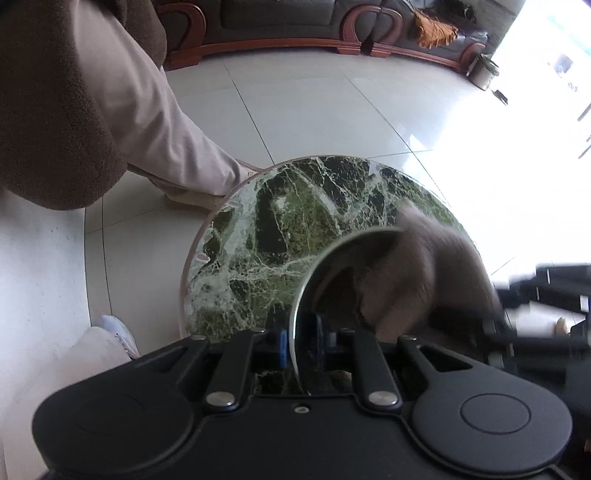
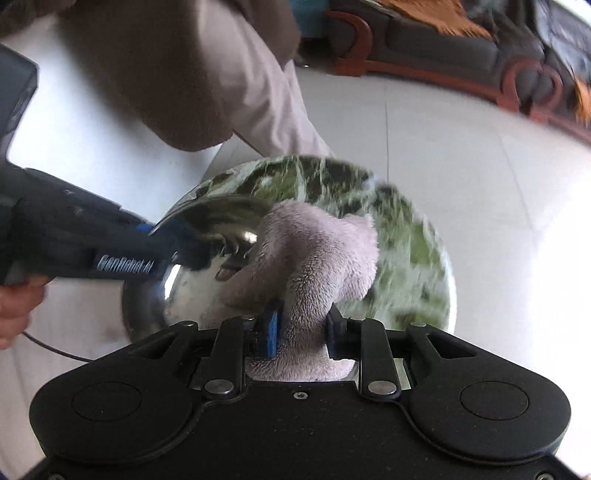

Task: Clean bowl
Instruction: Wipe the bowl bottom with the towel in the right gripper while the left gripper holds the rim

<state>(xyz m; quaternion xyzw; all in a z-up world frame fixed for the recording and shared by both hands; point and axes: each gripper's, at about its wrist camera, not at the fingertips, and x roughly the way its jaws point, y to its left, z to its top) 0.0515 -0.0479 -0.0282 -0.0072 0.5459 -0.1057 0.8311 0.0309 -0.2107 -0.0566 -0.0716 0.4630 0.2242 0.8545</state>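
Note:
A shiny steel bowl (image 2: 177,288) is held tilted above a round green marble table (image 2: 406,236). My left gripper (image 1: 301,345) is shut on the bowl's rim (image 1: 295,317); it shows from the side in the right wrist view (image 2: 162,236). My right gripper (image 2: 303,328) is shut on a pale pink-grey cloth (image 2: 317,251) that presses into the bowl's inside. The cloth (image 1: 417,273) looks blurred inside the bowl in the left wrist view. The right gripper's body (image 1: 535,332) enters from the right there, its jaws hidden by cloth.
The small round table (image 1: 266,236) stands on a pale tiled floor (image 1: 303,107). The person's legs (image 1: 166,125) and a shoe (image 1: 118,332) are at its left. A dark sofa with a wooden frame (image 1: 280,33) runs along the back. A small pot (image 1: 485,72) stands near bright light at the right.

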